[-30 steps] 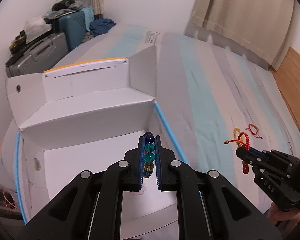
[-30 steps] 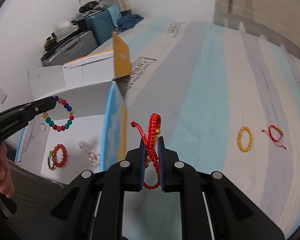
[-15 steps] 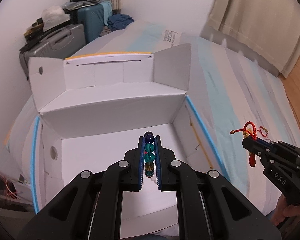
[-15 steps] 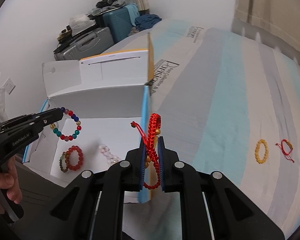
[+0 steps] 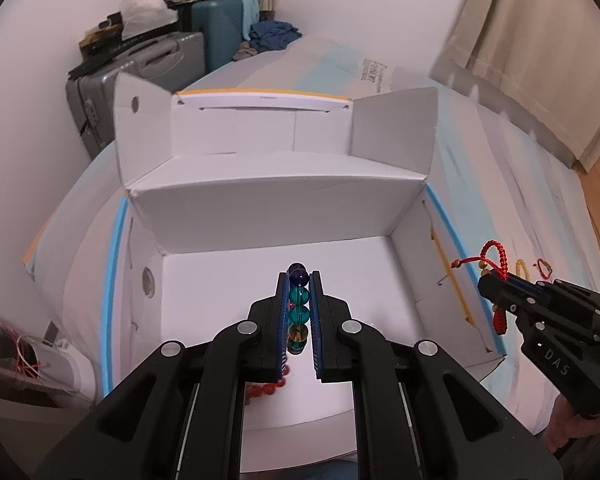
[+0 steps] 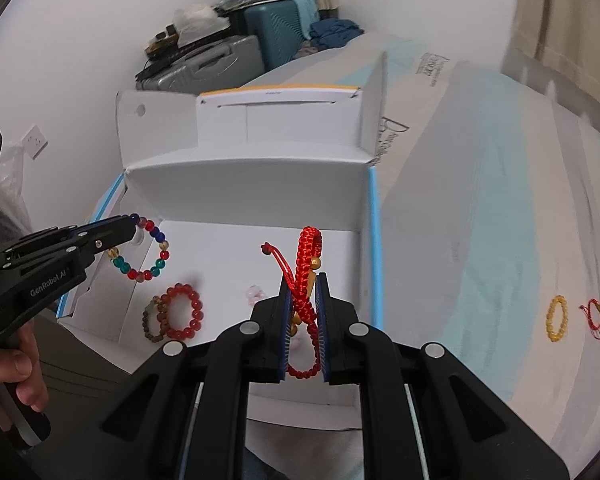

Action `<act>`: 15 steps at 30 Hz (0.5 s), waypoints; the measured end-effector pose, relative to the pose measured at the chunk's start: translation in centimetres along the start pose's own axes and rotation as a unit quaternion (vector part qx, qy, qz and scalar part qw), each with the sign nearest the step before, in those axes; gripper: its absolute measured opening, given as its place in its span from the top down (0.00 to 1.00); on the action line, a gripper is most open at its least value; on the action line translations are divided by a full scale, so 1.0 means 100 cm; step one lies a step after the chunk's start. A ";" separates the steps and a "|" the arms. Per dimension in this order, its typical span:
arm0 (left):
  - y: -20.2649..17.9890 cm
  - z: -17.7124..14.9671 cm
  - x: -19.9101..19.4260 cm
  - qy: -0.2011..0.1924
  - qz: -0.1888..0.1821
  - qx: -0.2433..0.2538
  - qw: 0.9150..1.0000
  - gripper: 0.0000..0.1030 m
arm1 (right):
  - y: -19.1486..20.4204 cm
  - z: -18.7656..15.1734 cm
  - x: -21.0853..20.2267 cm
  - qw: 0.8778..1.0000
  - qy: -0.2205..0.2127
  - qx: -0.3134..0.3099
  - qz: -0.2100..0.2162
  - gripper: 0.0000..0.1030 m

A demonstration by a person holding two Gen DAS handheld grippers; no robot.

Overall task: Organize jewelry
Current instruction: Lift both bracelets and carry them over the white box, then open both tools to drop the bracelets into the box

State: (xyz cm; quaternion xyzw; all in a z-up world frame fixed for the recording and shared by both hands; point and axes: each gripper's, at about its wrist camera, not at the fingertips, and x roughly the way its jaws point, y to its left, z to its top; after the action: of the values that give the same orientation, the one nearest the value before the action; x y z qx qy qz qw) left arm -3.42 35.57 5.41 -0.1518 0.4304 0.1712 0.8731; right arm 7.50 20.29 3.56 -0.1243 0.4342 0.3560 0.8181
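My left gripper (image 5: 299, 280) is shut on a multicoloured bead bracelet (image 5: 298, 305) and hangs over the open white box (image 5: 284, 200). From the right wrist view that bracelet (image 6: 148, 252) dangles as a ring from the left gripper (image 6: 130, 226) above the box floor. My right gripper (image 6: 303, 280) is shut on a red braided cord bracelet (image 6: 306, 276), just inside the box's right wall (image 6: 374, 248). On the box floor lie a red bead bracelet (image 6: 183, 312), a brown bead bracelet (image 6: 152, 320) and a pale pink one (image 6: 256, 294), partly hidden.
A yellow bead bracelet (image 6: 557, 318) and a thin red cord bracelet (image 6: 596, 314) lie on the striped bed sheet (image 6: 480, 200) to the right. Suitcases (image 6: 220, 56) are stacked against the far wall. A hand (image 6: 16, 376) grips the left gripper's handle.
Both grippers have travelled left with their bracelets, from over the sheet's edge to above the box. The box now fills the middle of both views.
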 end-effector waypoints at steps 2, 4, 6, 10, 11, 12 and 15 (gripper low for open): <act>0.007 -0.003 0.003 0.004 0.002 -0.006 1.000 0.92 | 0.007 -0.001 0.008 1.000 0.009 -0.007 0.002 0.90; 0.012 -0.005 0.006 0.009 0.003 -0.010 1.000 0.92 | 0.013 -0.002 0.017 1.000 0.021 -0.013 0.002 0.90; 0.018 -0.009 0.010 0.013 0.003 -0.014 1.000 0.92 | 0.017 -0.005 0.026 0.999 0.033 -0.017 -0.001 0.90; 0.030 -0.017 0.023 0.028 0.003 -0.021 0.999 0.92 | 0.023 -0.010 0.047 0.998 0.059 -0.020 -0.008 0.90; 0.032 -0.019 0.026 0.032 0.003 -0.022 0.999 0.92 | 0.024 -0.011 0.051 0.998 0.064 -0.020 -0.008 0.90; 0.033 -0.021 0.028 0.035 0.004 -0.022 0.999 0.92 | 0.024 -0.013 0.054 0.997 0.068 -0.021 -0.009 0.90; 0.038 -0.025 0.035 0.045 -0.001 -0.024 0.999 0.92 | 0.026 -0.016 0.063 0.996 0.080 -0.023 -0.013 0.90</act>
State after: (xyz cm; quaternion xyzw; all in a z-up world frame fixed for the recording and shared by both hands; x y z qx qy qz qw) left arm -4.78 38.52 0.71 -0.1809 0.4652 0.1737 0.8489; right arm 7.02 24.34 -2.15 -0.1763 0.4882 0.3444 0.7823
